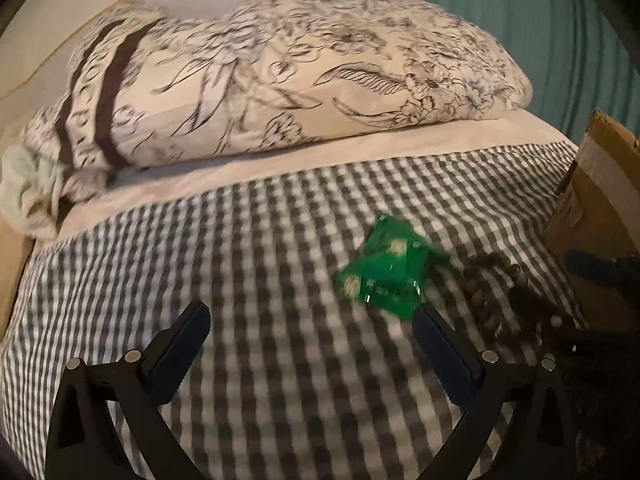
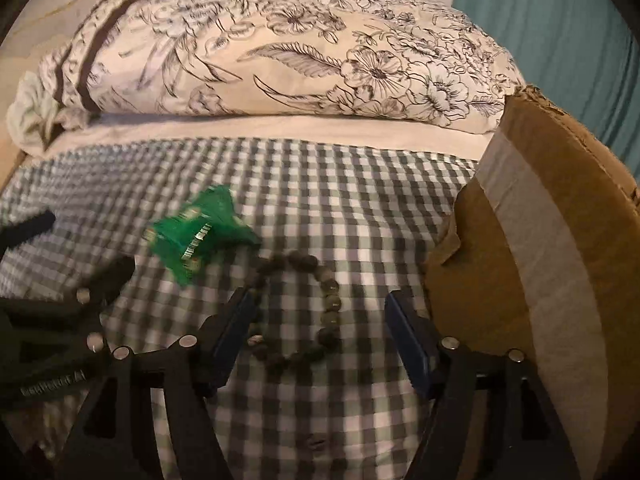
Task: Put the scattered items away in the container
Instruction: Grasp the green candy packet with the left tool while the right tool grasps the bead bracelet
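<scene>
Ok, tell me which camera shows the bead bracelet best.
The right wrist view. There the bead bracelet lies as a whole loop on the checked bedspread, between the fingers of the open right gripper. The left wrist view shows only a blurred, dark clump of its beads near the right edge, beside the green packet.

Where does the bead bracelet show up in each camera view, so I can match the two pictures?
Left wrist view: bead bracelet at the right, blurred, just right of the green packet, near the cardboard box.
Right wrist view: bracelet low centre, lying between the right gripper's open fingers.
Shared landmark: the green packet, lying left of the bracelet in both.
</scene>
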`<state>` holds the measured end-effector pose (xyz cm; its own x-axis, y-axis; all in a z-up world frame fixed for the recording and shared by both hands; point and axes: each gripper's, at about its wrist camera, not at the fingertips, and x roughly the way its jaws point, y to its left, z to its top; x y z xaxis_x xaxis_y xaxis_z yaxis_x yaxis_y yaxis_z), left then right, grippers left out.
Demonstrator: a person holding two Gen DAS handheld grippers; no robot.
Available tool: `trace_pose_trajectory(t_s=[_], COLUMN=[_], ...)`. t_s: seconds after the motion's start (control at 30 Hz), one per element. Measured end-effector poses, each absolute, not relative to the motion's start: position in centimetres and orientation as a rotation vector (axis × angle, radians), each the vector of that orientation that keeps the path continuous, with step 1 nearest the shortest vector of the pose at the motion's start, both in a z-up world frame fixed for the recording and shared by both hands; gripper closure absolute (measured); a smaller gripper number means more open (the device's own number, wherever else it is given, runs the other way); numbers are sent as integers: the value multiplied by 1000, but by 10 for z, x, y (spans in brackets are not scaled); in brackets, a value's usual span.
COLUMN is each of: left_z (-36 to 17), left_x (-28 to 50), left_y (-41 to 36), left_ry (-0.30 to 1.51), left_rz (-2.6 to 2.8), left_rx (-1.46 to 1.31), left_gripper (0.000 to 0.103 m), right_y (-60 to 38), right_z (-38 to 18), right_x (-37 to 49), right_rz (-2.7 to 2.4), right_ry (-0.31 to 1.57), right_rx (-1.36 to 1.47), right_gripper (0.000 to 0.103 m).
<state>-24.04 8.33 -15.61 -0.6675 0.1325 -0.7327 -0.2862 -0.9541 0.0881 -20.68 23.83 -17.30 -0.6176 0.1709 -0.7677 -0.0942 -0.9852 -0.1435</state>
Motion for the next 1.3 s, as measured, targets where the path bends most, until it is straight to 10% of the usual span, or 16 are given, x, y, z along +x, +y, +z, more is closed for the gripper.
trace_pose_trajectory(t_s=[0.27, 0.57, 0.67, 0.83, 1.03, 1.3], left_z=[-165, -201, -208, -202, -179, -136], left_x=[-259, -286, -293, -284, -257, -204], left_y=[102, 129, 127, 123, 108, 77], left_ry=[286, 313, 273, 275, 264, 199], left_rz=[2510, 2482, 2470, 2473, 2487, 2571], left_rx=[-1067, -1183, -1244, -1234, -1226, -1239], left_gripper=[0, 1, 32, 48, 51, 51], right_y=[276, 255, 247, 247, 248, 233], right_z=[-192, -199, -201, -196, -181, -144], right_x=[-214, -216, -217, -217, -209, -179], right_rz=[2718, 2737, 2729, 2720, 2754, 2842], right_ry=[259, 98, -19, -67, 10, 53], right_rx=[-1555, -1522, -1510, -1470, -1477, -1447], right_gripper=[34, 24, 25, 69, 92, 92])
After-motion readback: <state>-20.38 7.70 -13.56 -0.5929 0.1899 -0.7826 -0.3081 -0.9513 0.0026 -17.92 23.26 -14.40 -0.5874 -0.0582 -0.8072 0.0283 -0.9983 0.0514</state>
